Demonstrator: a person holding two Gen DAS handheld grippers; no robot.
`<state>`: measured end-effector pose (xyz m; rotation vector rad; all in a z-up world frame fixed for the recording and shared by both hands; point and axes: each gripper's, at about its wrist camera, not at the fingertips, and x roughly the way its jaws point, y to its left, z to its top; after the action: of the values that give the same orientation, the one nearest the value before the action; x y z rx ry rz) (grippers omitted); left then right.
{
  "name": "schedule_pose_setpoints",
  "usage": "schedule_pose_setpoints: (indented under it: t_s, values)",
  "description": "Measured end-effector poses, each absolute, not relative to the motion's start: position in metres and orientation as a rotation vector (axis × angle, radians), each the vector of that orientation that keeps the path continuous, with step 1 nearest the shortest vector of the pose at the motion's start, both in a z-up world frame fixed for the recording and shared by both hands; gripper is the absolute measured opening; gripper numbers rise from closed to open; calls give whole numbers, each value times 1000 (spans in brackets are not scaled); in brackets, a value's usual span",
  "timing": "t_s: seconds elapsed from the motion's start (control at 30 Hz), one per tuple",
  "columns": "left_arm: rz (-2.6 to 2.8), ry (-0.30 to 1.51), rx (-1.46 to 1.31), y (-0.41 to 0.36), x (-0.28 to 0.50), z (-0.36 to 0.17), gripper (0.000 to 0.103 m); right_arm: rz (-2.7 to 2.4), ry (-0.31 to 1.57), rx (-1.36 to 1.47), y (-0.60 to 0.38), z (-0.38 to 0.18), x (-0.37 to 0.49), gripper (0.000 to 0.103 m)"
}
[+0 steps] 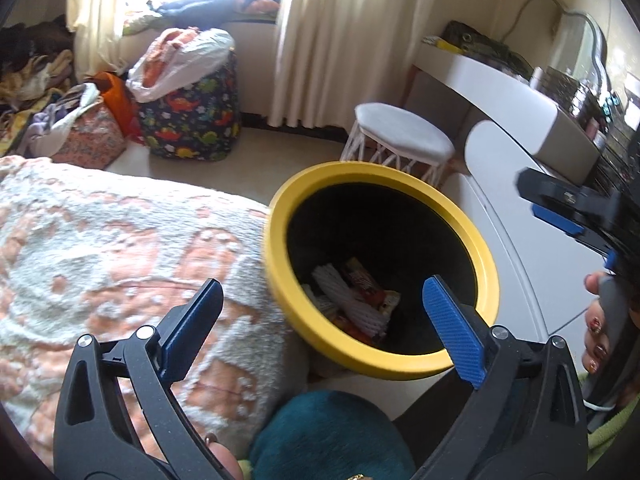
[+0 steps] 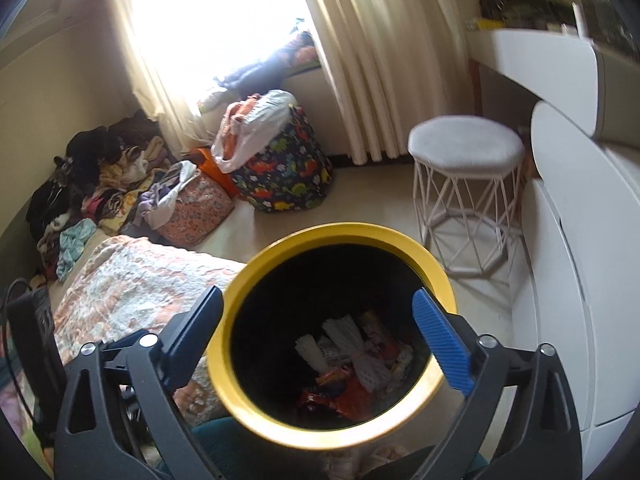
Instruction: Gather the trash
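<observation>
1. Left gripper (image 1: 322,304): jaws standing spread wide, nothing between the blue pads, hovering above the bin's near rim and the bed edge.
2. Right gripper (image 2: 320,320): jaws likewise spread wide and empty, pointing down into the bin mouth. Also showing at far right of the left wrist view (image 1: 568,216), w/ a hand (image 1: 600,320) w/ painted nails wrapping its grey handle.
3. Bin (image 2: 236,304): round, yellow rim, black inside, standing on the pale floor just beside the bed, btwn the bed and a white cabinet (image 2: 568,280). In the left view, sitting ahead and right of centre (image 1: 276,216).
4. Trash (image 2: 352,364): lying at the bottom of the bin; white ribbed foam sleeves, red and orange snack wrappers, misc. small packets. Same pile showing in the left view (image 1: 352,296). Exact items too small to tell.
5. Blanket (image 1: 100,248): fuzzy, white w/ peach pattern, covering the bed at left, touching or nearly touching the bin's side.
6. Teal fuzzy item (image 1: 328,436): sitting at bottom centre, below the bin; cannot tell what it is.
7. Stool (image 2: 466,148): white, round padded seat, wire legs, standing beyond the bin near the cream curtains (image 2: 360,60).
8. Dinosaur-print bag (image 2: 288,176): standing under the bright window, w/ a white plastic bag on top; clothes heaped at left.
</observation>
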<state>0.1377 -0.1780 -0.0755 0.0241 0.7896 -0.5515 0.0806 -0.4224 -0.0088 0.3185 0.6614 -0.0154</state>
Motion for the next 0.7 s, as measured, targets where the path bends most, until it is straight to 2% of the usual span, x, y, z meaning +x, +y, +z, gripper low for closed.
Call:
schedule_pose_setpoints:
  t_s: [0.4,0.7]
  values:
    - [-378,680,-25,-117,108,-52,92,48,600,250,-380,4,49,96]
    - [-265,579,2,-76,73,-45,92,12,436,194,-341,4,14,96]
